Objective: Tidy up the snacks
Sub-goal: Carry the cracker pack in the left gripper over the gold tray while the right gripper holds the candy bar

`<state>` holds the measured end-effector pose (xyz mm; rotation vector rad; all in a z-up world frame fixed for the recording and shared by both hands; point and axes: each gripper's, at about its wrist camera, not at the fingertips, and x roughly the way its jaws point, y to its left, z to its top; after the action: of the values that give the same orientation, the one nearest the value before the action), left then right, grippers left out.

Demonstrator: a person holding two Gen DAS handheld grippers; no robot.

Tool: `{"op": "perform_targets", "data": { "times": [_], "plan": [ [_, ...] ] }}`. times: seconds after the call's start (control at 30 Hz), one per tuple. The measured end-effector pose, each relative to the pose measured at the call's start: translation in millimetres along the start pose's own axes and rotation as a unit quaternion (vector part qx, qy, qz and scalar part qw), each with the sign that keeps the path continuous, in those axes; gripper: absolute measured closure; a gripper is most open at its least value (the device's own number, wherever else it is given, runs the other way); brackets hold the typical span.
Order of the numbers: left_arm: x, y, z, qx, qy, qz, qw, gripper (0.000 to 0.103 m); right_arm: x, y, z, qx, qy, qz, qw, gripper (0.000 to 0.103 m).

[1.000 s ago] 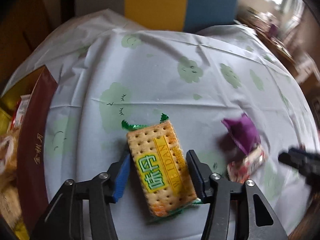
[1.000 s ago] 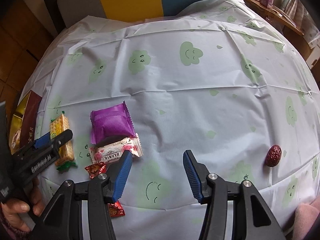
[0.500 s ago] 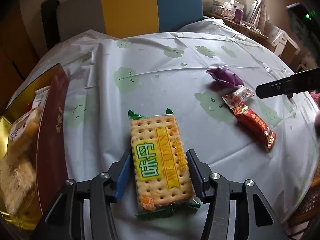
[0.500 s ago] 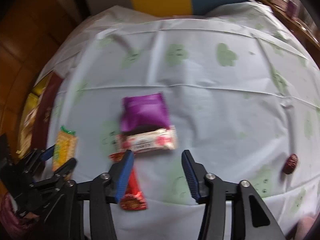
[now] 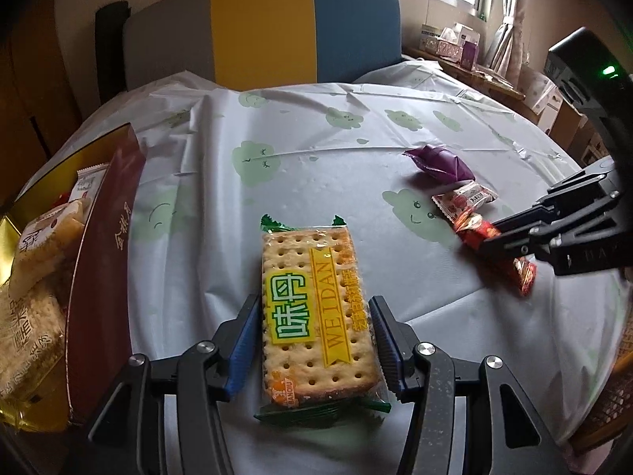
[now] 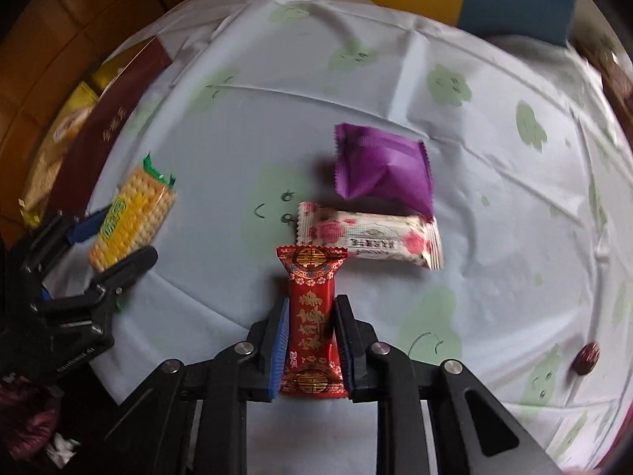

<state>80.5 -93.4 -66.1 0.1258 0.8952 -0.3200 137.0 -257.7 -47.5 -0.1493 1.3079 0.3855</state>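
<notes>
Right wrist view: red candy bar (image 6: 312,322) lies between the closing right claw (image 6: 310,340).

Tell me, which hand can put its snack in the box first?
Probably the left. The left gripper holds the cracker pack right beside the box; the right gripper is closing on the red candy, farther away.
</notes>
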Motion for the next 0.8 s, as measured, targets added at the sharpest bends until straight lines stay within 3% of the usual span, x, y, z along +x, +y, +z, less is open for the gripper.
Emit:
{"op": "perform_targets", "data": {
  "times": [0.27, 0.8],
  "plan": [
    [-2.3, 2.6, -3.9, -0.009, -0.017, 0.002, 0.9998, 0.054, 8.9, 28.5, -5.1, -0.069, -0.016, -0.020, 0.997, 0.080],
    [-20.4, -5.7, 2.0, -0.029, -0.015, 0.015, 0.9994, 0.056, 22.1, 28.7, -22.6, -0.099, -0.035, -0.024, 0.994, 0.079]
  ]
}}
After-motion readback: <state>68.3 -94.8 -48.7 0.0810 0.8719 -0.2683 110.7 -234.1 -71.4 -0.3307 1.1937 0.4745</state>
